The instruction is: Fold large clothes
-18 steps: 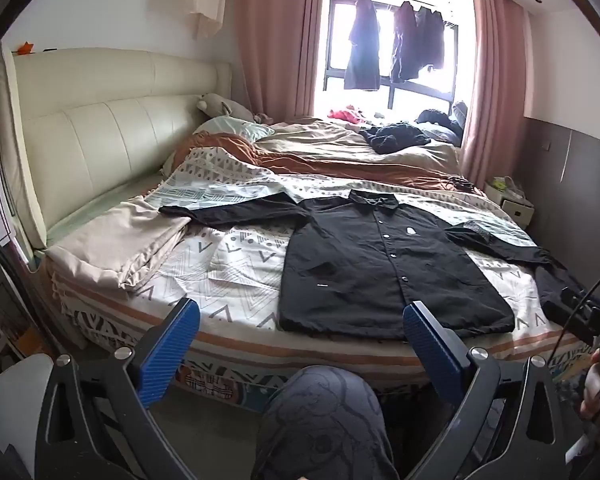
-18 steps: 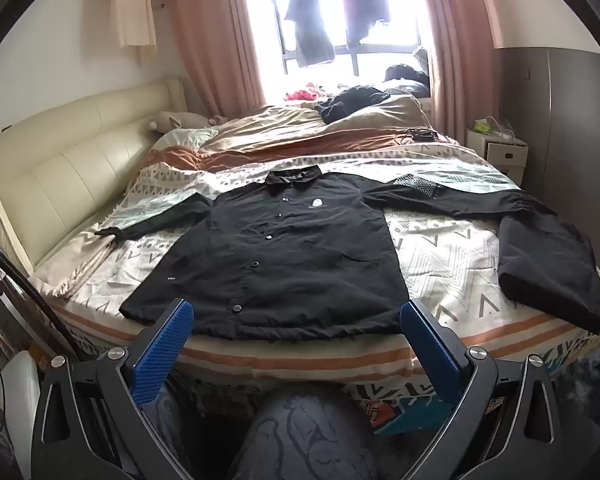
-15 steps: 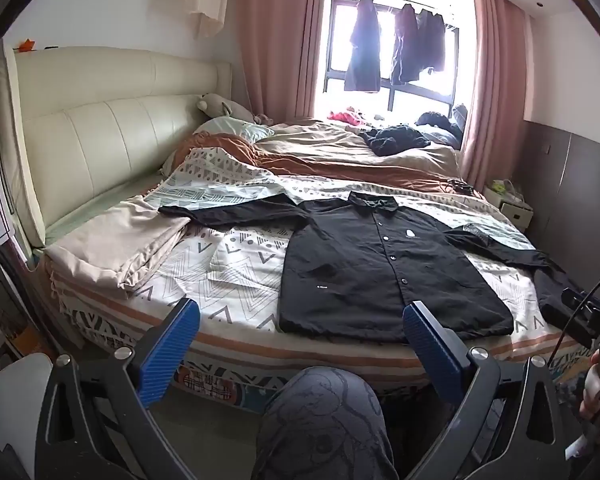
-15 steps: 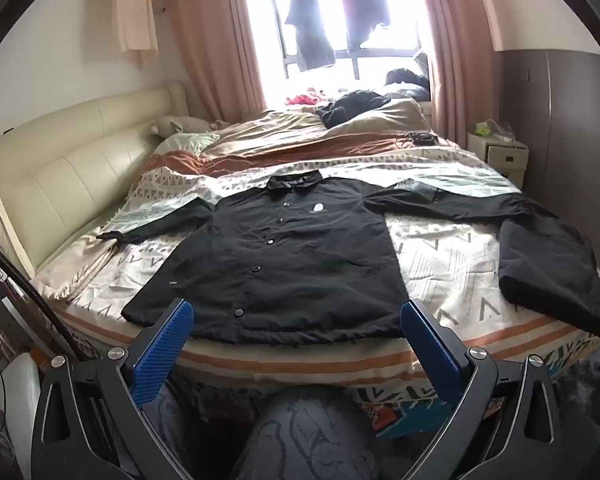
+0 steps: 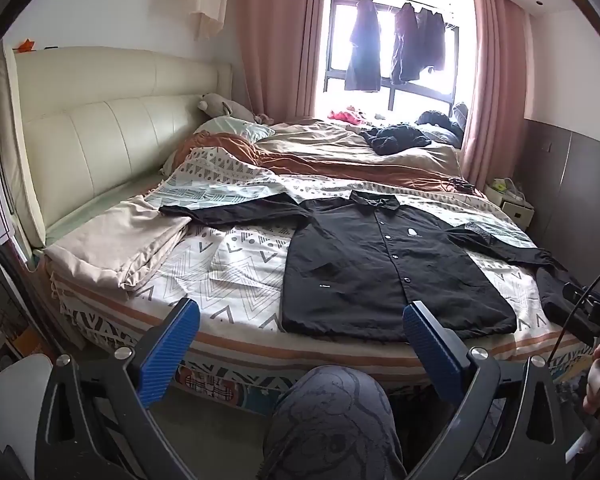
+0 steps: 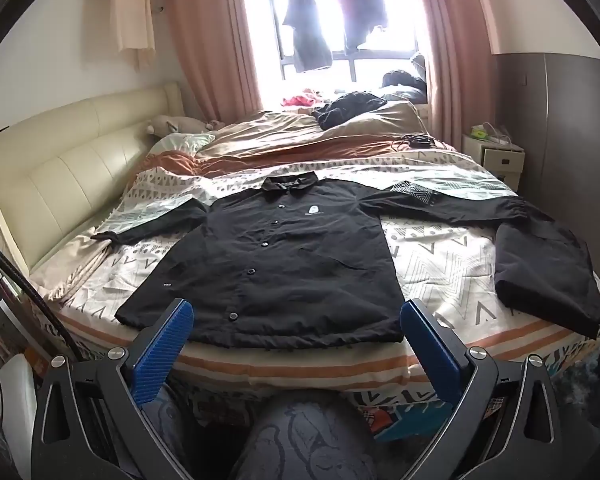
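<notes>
Left gripper [image 5: 298,340], right gripper [image 6: 296,340]: jaws spread wide, empty, short of the bed [image 6: 340,364] edge.
Black jacket [image 6: 276,256]: flat, buttoned front up, on the patterned sheet, hem nearest, both sleeves [image 6: 460,208] outstretched.
Handling, judged: light, limp, probably slick woven fabric.
Suggested hold: a cuff or shoulder seam, pinching both layers.

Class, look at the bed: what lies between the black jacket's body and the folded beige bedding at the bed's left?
In the left wrist view, only bare patterned sheet lies between the black jacket and the beige bedding; the jacket's sleeve crosses farther back.
</notes>
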